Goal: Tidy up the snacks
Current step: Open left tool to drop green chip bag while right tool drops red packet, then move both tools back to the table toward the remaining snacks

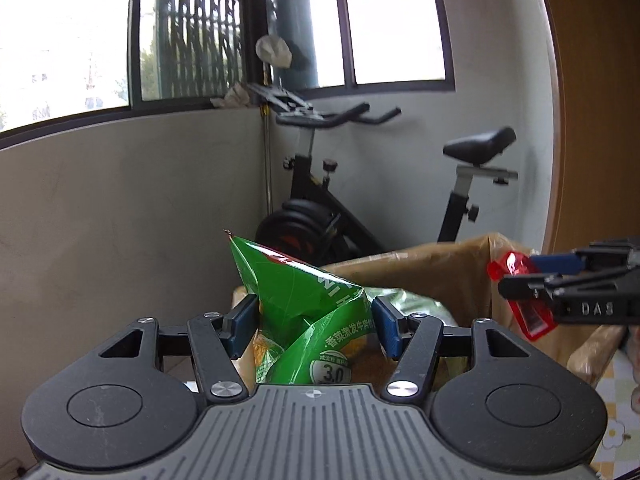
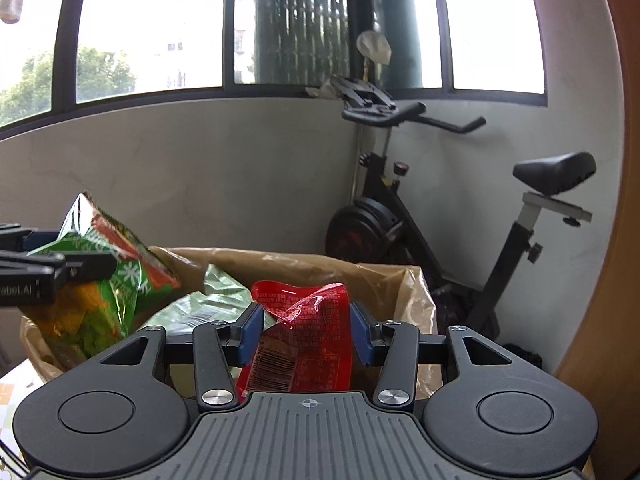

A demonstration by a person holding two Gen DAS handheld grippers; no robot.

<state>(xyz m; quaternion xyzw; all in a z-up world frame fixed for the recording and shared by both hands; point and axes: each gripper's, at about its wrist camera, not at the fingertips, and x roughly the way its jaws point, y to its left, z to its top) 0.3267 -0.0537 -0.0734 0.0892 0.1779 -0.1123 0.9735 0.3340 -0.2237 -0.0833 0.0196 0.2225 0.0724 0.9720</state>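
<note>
Both tongs carry snack bags over the brown paper bag [image 2: 320, 264].
Left tongs [image 1: 316, 322] clamp the green bag [image 1: 304, 300]; right tongs [image 2: 307, 332] clamp the red packet [image 2: 308, 320]. Risk: crinkled film slips under light grip, dropping outside the opening.

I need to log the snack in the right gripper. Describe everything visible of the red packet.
The red packet is a glossy, crinkled plastic pouch, translucent at the edges, with small white print and a barcode on a pale panel near its lower left. It stands roughly upright, pinched across its middle between the blue pads of the right gripper, and hangs above the open brown paper bag. In the left wrist view its ends stick out either side of the closed fingers.
</note>
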